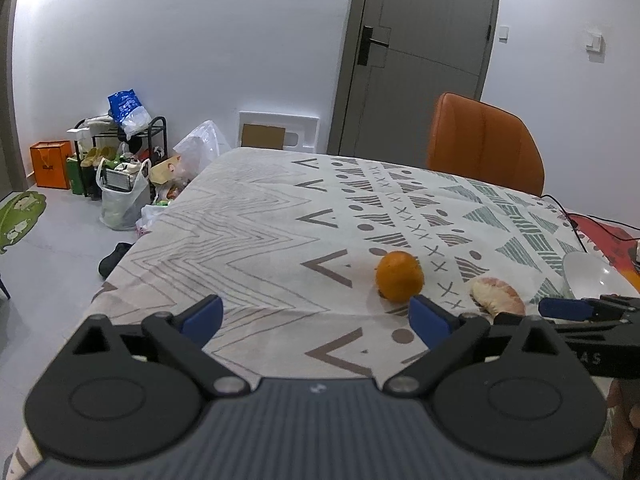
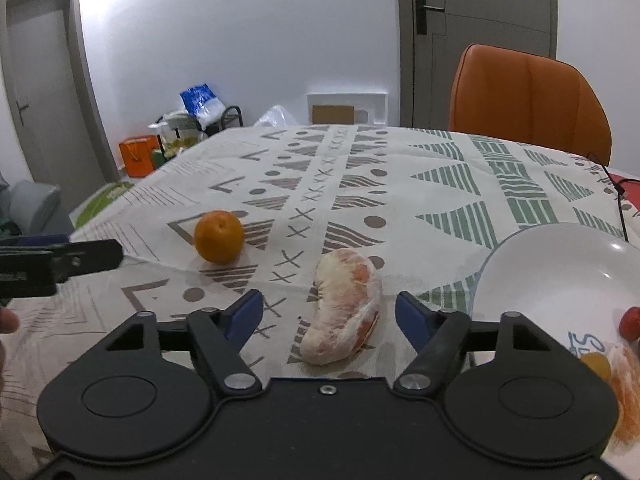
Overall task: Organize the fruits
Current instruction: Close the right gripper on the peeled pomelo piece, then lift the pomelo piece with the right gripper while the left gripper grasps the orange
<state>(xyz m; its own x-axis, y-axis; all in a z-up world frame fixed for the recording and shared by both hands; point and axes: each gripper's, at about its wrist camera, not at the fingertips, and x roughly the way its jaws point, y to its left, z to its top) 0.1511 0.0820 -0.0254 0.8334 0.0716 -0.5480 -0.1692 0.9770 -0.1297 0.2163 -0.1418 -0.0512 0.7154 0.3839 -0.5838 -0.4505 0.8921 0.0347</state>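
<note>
Jaws spread wide and empty on the left gripper (image 1: 316, 320); the round, dimpled orange (image 1: 399, 276) sits on the patterned cloth of the desk (image 1: 248, 232), just ahead of its right jaw. In the right wrist view, the right gripper (image 2: 328, 316) also gapes, the peeled, pithy pomelo segment (image 2: 346, 306) lying between its jaws. The glossy white plate (image 2: 560, 272), right of them, already holds fruit. Likely next: close gently on the soft segment and lift it across.

A patterned tablecloth (image 2: 360, 184) covers the table. An orange chair (image 2: 528, 96) stands at its far edge, before a grey door (image 2: 480, 40). A black cable (image 2: 616, 196) crosses the right corner. Bags and a shoe rack (image 1: 120, 152) crowd the floor by the wall.
</note>
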